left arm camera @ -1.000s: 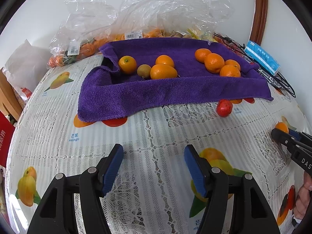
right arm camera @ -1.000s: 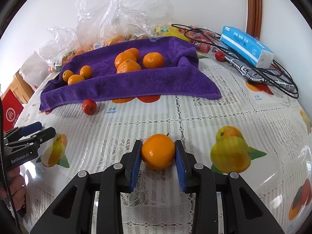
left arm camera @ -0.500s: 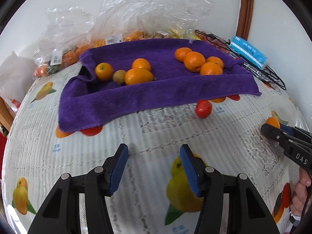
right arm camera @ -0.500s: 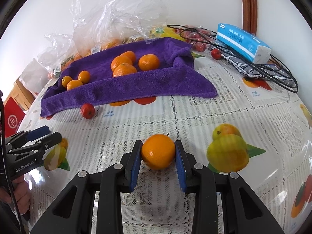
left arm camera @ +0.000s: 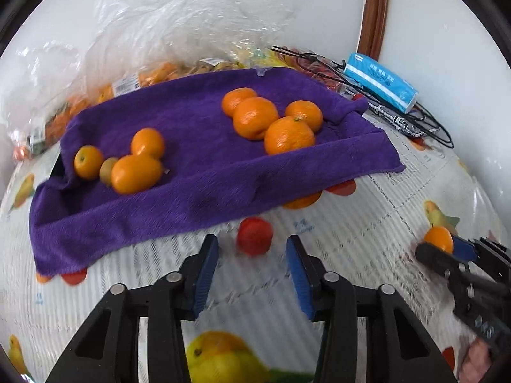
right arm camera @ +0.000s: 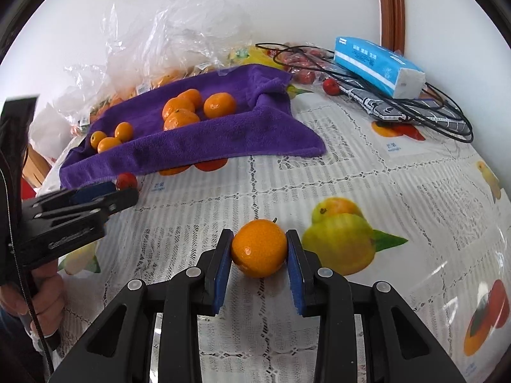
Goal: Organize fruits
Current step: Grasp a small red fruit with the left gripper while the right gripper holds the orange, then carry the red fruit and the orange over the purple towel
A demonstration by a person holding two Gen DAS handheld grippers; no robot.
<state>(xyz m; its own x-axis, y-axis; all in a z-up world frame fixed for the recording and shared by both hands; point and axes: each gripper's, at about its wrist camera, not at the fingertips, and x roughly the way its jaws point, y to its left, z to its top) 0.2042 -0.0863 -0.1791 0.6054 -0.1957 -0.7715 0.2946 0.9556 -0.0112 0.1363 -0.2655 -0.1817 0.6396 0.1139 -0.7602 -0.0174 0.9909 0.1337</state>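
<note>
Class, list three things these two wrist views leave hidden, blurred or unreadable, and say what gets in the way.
1. Left wrist view: the red fruit is motion-blurred, so its kind is unclear.
2. Both views: fruit inside the plastic bags is veiled by crinkled film.
3. Right wrist view: print on the tissue pack is too small to read.

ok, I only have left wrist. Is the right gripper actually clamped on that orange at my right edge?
Observer: Yes. The right wrist view shows both pads of the right gripper pressed against the orange.
Operator: Any loose red fruit by the black cables?
Observer: One small red fruit lies right beside them on the tablecloth, off the purple towel.
</note>
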